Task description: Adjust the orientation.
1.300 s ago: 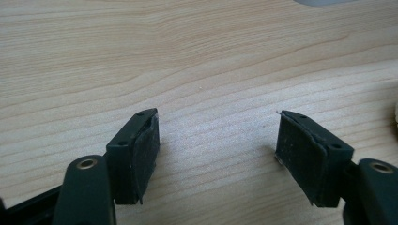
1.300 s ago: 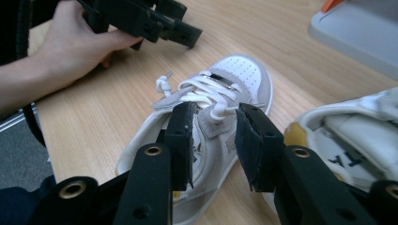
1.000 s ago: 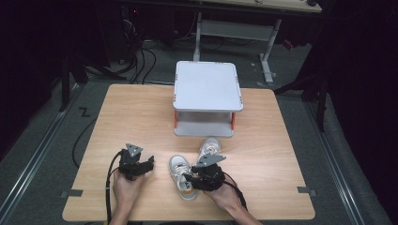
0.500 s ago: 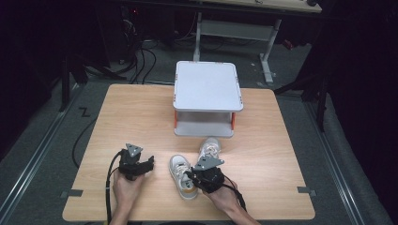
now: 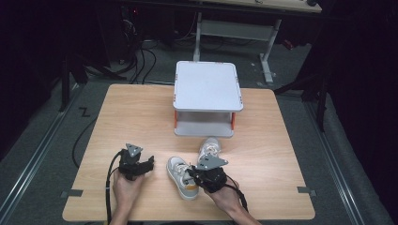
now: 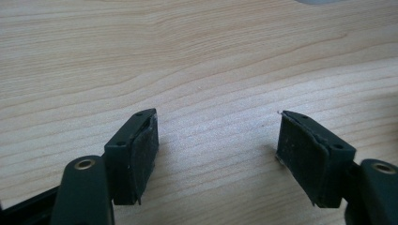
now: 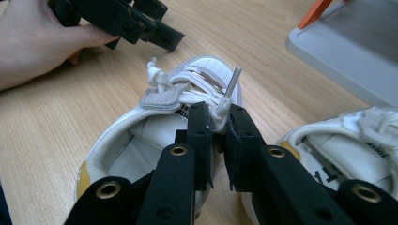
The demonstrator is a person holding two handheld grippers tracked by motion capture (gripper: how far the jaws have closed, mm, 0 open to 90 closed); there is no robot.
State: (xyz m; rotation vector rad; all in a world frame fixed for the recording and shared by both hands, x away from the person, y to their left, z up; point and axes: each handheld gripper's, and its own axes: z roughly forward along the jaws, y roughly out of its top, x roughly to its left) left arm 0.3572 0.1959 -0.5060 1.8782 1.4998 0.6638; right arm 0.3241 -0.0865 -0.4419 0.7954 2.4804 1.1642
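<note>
Shoelace (image 7: 222, 108) is thin and limp, so your right gripper (image 7: 216, 123), pinching it just below the stiff tip, should pull gently while your left gripper (image 6: 216, 140) rests spread.

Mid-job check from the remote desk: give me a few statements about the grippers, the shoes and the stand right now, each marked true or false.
1. The right gripper is shut on a shoelace of the near shoe. True.
2. The left gripper holds the other shoe. False: its jaws stand open over bare table.
3. Both shoes sit on top of the white stand. False: they lie on the table in front of it.
4. The second shoe lies nearer the stand than the held one. True.
5. The stand has orange posts. True.
</note>
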